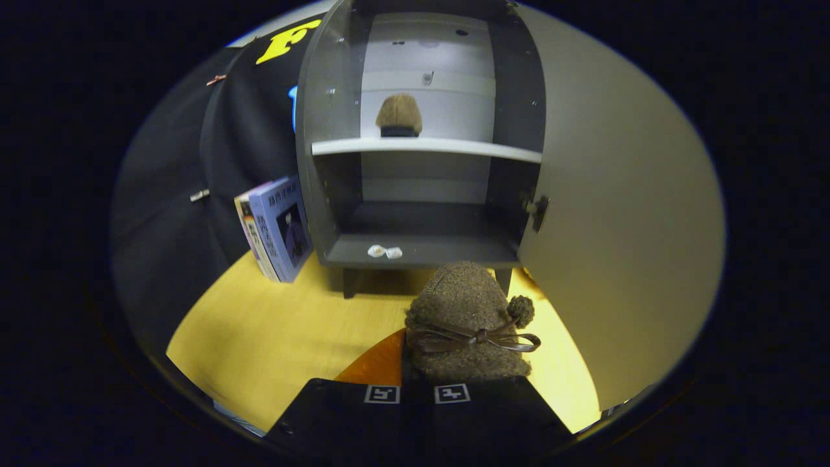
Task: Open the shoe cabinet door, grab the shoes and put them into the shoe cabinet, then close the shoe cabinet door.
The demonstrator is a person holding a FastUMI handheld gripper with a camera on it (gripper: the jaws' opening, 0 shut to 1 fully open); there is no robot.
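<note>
Tool [418, 393]: fingers close together, clamped on the brown shoe [465, 324] held just ahead, bow on top.
Cabinet [421, 250]: far, door [616, 207] swung open right.
Second shoe [399, 115]: on the upper shelf [425, 146].
Books [275, 228]: upright left of cabinet; spine writing unreadable.
Bench [272, 331]: yellow.

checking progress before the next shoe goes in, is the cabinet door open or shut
Open. The door is swung wide to the right, showing the shelf with one shoe on it.
</note>
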